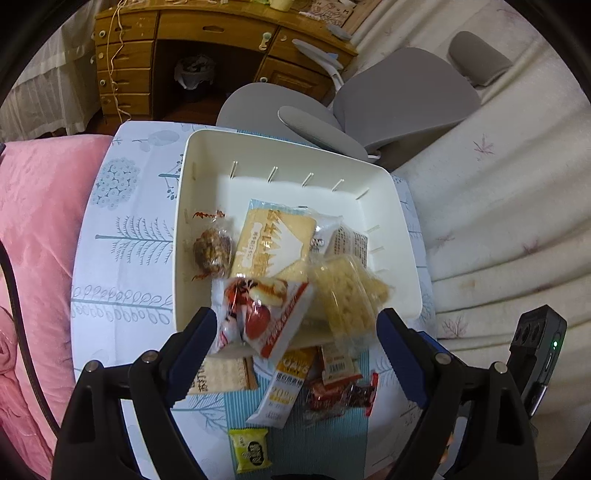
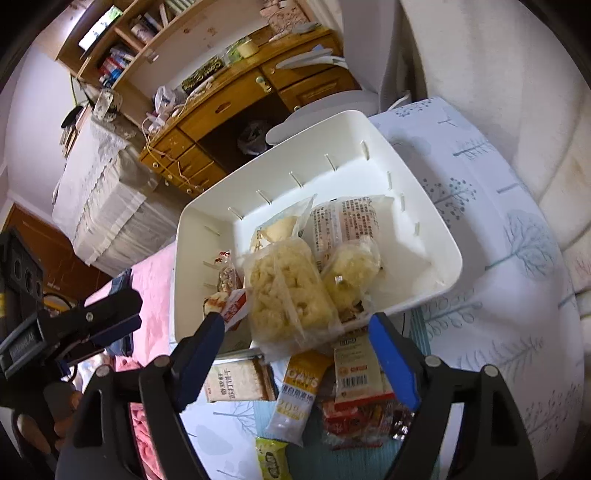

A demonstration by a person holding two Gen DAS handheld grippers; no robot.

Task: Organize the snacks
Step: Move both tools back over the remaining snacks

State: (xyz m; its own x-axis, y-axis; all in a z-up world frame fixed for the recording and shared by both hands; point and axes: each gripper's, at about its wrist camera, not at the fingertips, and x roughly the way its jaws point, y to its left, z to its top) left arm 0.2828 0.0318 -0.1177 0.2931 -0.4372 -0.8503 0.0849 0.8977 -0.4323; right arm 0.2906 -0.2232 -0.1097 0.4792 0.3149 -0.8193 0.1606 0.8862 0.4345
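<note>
A white bin [image 1: 295,155] [image 2: 424,221] stands on the tree-print tablecloth and holds several wrapped snacks. My left gripper [image 1: 297,328] hovers open over its near rim. A red-and-white snack packet [image 1: 262,317] lies blurred between the fingers, close to the left one and clear of the right one. My right gripper [image 2: 297,325] is open over the same rim. A clear pack of yellow puffed snack [image 2: 288,295] lies between its fingers across the rim, with no pad pressing on it. In front of the bin lie an OATS bar [image 2: 299,387], a cracker pack [image 2: 236,384] and red wrappers [image 2: 362,410].
A small yellow packet [image 1: 251,448] lies nearest me on a blue striped mat [image 1: 240,410]. A pink blanket [image 1: 37,221] borders the table on the left. Behind the bin a grey chair [image 1: 388,99] stands before a wooden desk [image 1: 221,29]. The left gripper's body [image 2: 92,321] shows at the right wrist view's left edge.
</note>
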